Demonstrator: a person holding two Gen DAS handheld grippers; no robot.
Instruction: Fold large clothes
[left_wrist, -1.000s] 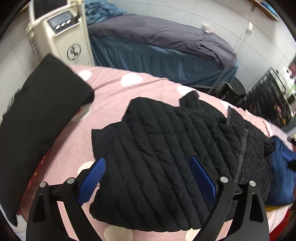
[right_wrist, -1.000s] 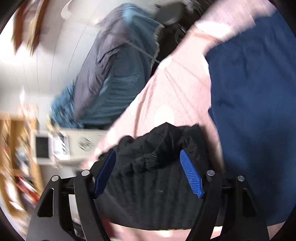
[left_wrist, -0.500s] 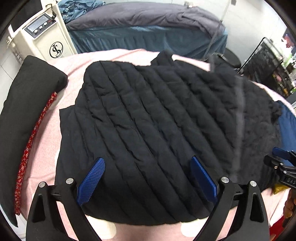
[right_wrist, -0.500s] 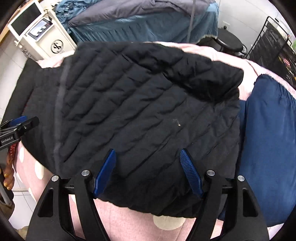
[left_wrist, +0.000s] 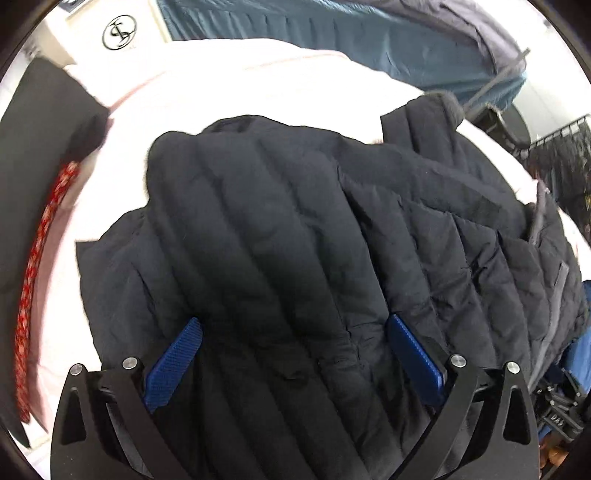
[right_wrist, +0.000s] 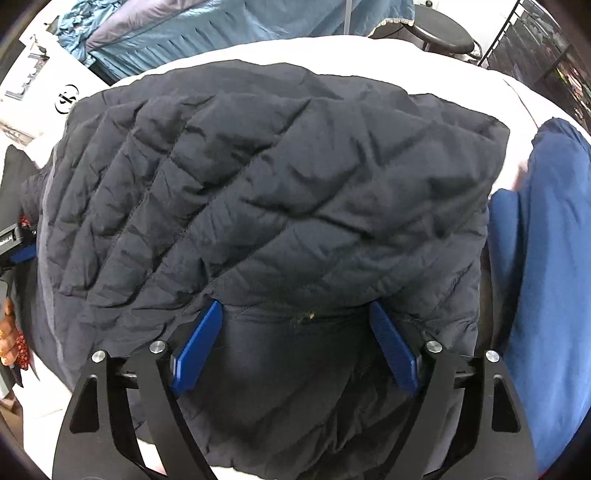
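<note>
A black quilted jacket (left_wrist: 280, 236) lies spread on the pink bedspread (left_wrist: 258, 77). My left gripper (left_wrist: 293, 321) points down just above the jacket's near part. Its jaws are opening wide, with fabric lying below and between the blue pads (left_wrist: 177, 362), not pinched. In the right wrist view the same jacket (right_wrist: 295, 184) fills the frame. My right gripper (right_wrist: 295, 305) hovers low over it, its jaws opening too, astride a puffy fold with nothing gripped. Each gripper shows at the edge of the other's view: the left gripper (right_wrist: 18, 251), the right gripper (left_wrist: 554, 406).
A blue garment (right_wrist: 546, 258) lies to the right of the jacket. A black cushion (left_wrist: 37, 166) with a red patterned cloth (left_wrist: 37, 277) lies to the left. Beyond the bedspread are a white machine (left_wrist: 118, 31), a teal-skirted bed (left_wrist: 369, 44), a black stool (right_wrist: 443, 37) and a wire rack (right_wrist: 546, 48).
Both grippers have sunk toward the jacket, which now fills both views. Both pairs of jaws stand wider than before. The right gripper has swung from looking across the room to looking down.
</note>
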